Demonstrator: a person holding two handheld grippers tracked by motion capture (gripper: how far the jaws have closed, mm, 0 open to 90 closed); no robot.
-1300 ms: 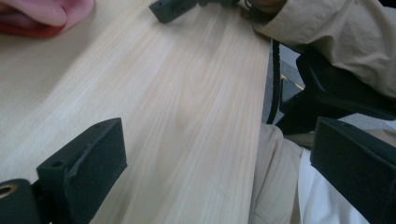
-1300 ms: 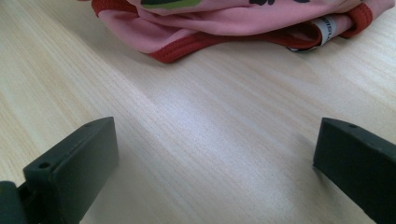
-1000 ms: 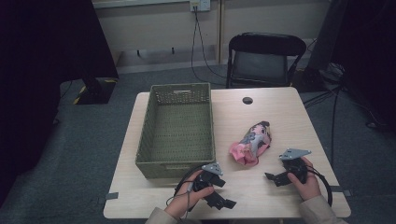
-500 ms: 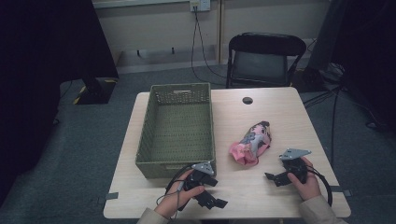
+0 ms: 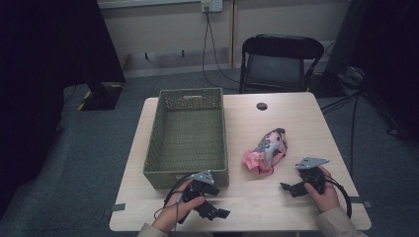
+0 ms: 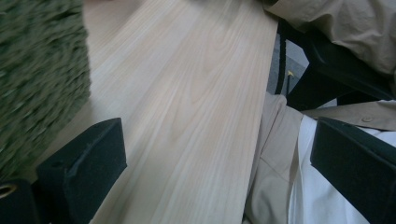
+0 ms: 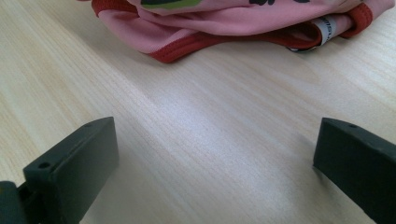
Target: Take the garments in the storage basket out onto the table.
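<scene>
Two hand-held grippers released, left hand-held gripper near basket, right hand-held gripper near pink garment

High view overlooks the table; both tongs views skim its wood closely.

Pale wood-grain bench with a soft sheen, rough woven green basket, smooth pink cloth garment, matt black jaws.

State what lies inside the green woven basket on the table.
The green woven basket holds nothing: its woven floor shows bare in the high view. Only a thin strip behind the near wall is hidden. The pink garment lies outside, beside it.
</scene>
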